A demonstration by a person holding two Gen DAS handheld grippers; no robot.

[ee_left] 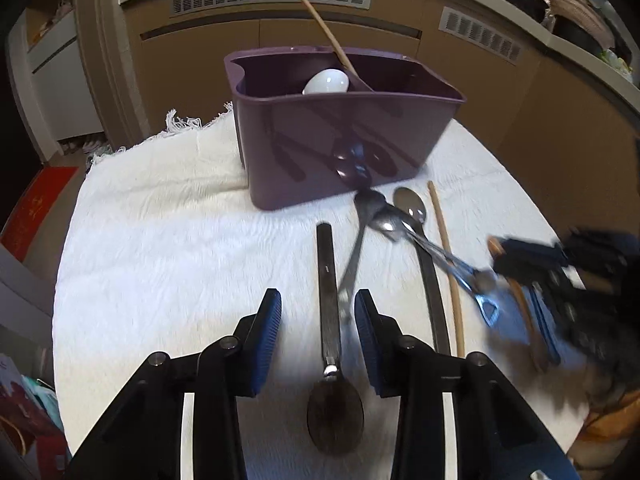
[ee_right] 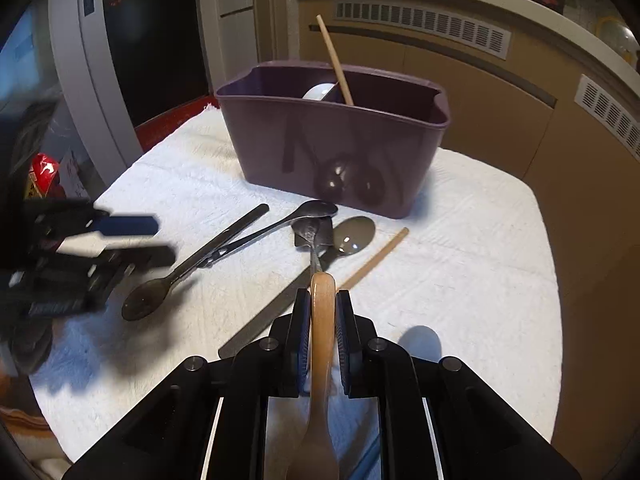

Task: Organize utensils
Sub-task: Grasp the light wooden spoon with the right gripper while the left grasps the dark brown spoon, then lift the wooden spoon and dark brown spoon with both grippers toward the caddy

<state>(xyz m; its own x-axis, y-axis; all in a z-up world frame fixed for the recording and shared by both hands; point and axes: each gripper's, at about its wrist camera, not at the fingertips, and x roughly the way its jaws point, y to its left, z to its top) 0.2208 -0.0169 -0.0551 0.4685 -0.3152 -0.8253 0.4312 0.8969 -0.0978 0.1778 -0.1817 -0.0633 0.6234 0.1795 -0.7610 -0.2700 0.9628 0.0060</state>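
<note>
Two grippers: right gripper [ee_right: 323, 308] clamped on pale wooden utensil handle [ee_right: 322, 344]; left gripper [ee_left: 318, 312] apart, straddling dark long-handled spoon [ee_left: 332, 356], seemingly untouched; purple plastic caddy [ee_left: 340, 140] ahead.

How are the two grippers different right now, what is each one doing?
The right gripper is shut on a wooden utensil and holds it off the white cloth. The left gripper is open; a dark spoon lies on that cloth between its pads, which stand clear of it. Both point down toward the table.
</note>
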